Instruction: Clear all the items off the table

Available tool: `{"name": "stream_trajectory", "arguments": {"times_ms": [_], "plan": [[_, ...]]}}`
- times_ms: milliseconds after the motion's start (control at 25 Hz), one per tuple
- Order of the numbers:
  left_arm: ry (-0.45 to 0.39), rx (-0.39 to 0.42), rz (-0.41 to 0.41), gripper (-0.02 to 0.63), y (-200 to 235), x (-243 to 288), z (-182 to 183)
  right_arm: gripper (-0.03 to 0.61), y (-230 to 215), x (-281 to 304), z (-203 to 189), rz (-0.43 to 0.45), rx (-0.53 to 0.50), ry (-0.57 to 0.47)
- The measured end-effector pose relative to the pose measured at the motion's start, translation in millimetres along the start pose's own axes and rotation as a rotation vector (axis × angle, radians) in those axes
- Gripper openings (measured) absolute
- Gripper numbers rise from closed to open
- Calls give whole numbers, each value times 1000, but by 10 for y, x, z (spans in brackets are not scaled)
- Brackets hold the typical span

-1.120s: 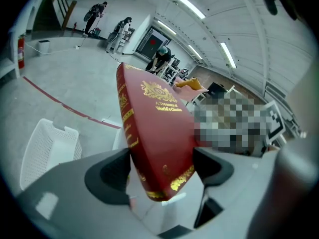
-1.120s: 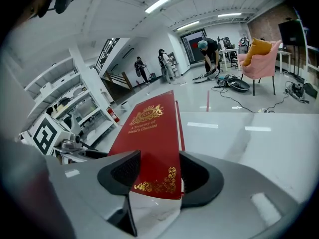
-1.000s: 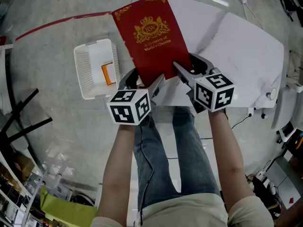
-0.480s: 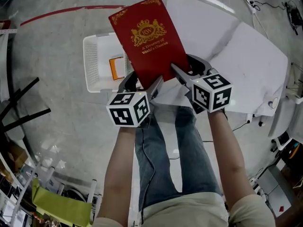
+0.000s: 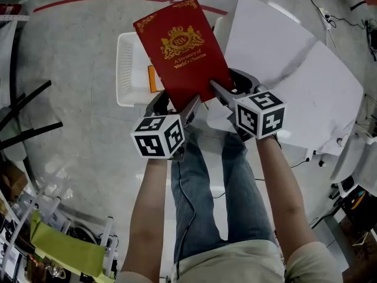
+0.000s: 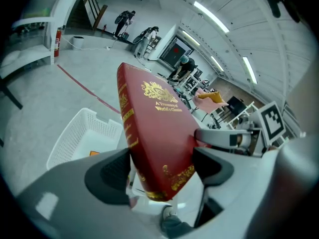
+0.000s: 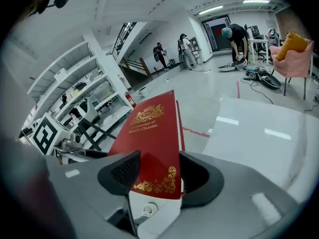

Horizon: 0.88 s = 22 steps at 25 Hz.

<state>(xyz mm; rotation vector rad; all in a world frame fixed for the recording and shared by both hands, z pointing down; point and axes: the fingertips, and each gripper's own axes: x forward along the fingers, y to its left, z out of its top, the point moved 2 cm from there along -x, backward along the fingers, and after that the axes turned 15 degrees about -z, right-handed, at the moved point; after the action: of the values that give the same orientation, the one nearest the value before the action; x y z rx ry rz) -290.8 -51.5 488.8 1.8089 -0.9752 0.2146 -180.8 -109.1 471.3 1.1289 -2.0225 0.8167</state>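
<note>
You've got the red book point(image 5: 188, 49) in both claws right now, and it is off the table point(image 5: 294, 69), hanging in the air with its cover facing up at you. Your left gripper point(image 5: 175, 105) has the book's near edge by the spine-side corner. In the left gripper view that gripper point(image 6: 162, 171) has its jaws about halfway apart, one dark jaw flat against each cover, so the book point(image 6: 154, 133) fills the whole gap. Nothing else is between them.

Your right gripper point(image 5: 232, 87) has the same near edge at the opposite corner, the one by the page block. In the right gripper view the right gripper point(image 7: 159, 176) is also part-way open and clamped across the book's thickness (the gold corner scrollwork sits right between the jaws), with the book point(image 7: 149, 143) tilting up and away from it.

Under the book's far half stands the white basket point(image 5: 131, 69) on the floor point(image 5: 76, 122), just beside the table's left edge. An orange item point(image 5: 152, 78) lies in the basket, showing at the book's left edge. From the left gripper view the basket point(image 6: 75, 133) sits below and left of the spine.
</note>
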Motion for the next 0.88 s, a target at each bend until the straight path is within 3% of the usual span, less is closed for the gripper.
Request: {"name": "stream_trajectory", "arguments": {"times_ms": [600, 880], "plan": [[-20, -70, 59, 394, 728, -603, -251, 242, 855, 465, -223, 60, -46, 72], [-23, -117, 76, 394, 908, -535, -357, 244, 871, 686, -331, 80, -62, 112]]}}
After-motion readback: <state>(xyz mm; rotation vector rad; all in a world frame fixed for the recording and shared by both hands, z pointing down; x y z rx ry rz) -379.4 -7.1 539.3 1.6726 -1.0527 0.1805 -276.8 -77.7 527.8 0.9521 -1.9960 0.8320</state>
